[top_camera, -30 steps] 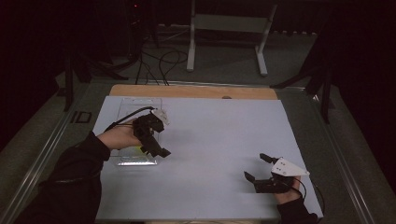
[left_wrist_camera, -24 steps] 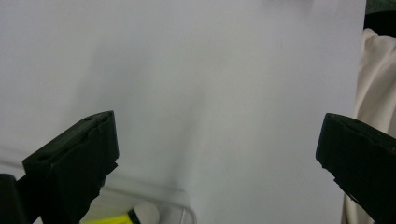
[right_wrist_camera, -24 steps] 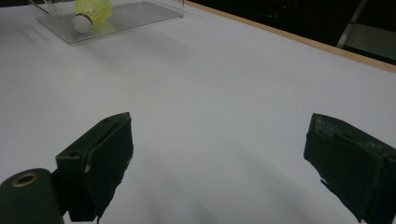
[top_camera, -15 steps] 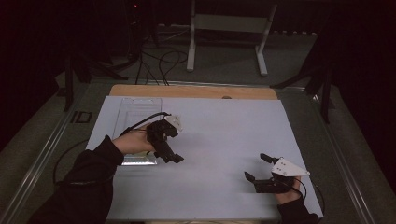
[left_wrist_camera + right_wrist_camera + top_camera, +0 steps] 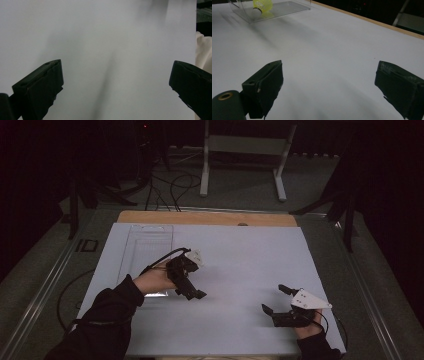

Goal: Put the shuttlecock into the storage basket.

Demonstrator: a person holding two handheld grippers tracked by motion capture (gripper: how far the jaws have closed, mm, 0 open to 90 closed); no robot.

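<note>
Left gripper (image 5: 192, 292): I see it above the white sheet, left of centre, near the right edge of the clear tray. Its own camera shows both black jaws spread wide with bare white sheet between them. Nothing is gripped.

Left hand (image 5: 152, 281): I see it coming in from a dark sleeve (image 5: 107, 320) at the lower left, wrapped around the gripper body, with the black cable arching over the wrist.

Right gripper (image 5: 280, 305): low at the right near corner of the sheet, grey three-cornered plate on top. Jaws stand wide apart in its own camera, and only white sheet lies between them. It holds nothing.

Clear tray (image 5: 147, 247): a transparent plastic tray lying flat on the left part of the sheet, reaching toward the far edge.

Yellow object (image 5: 262, 4): I make out something yellow-green inside the clear tray in the right gripper view, far from the jaws. I cannot tell what it is.

White sheet (image 5: 240, 255): covers most of the table top.

Table (image 5: 210, 218): a wooden strip shows along the far side.
</note>
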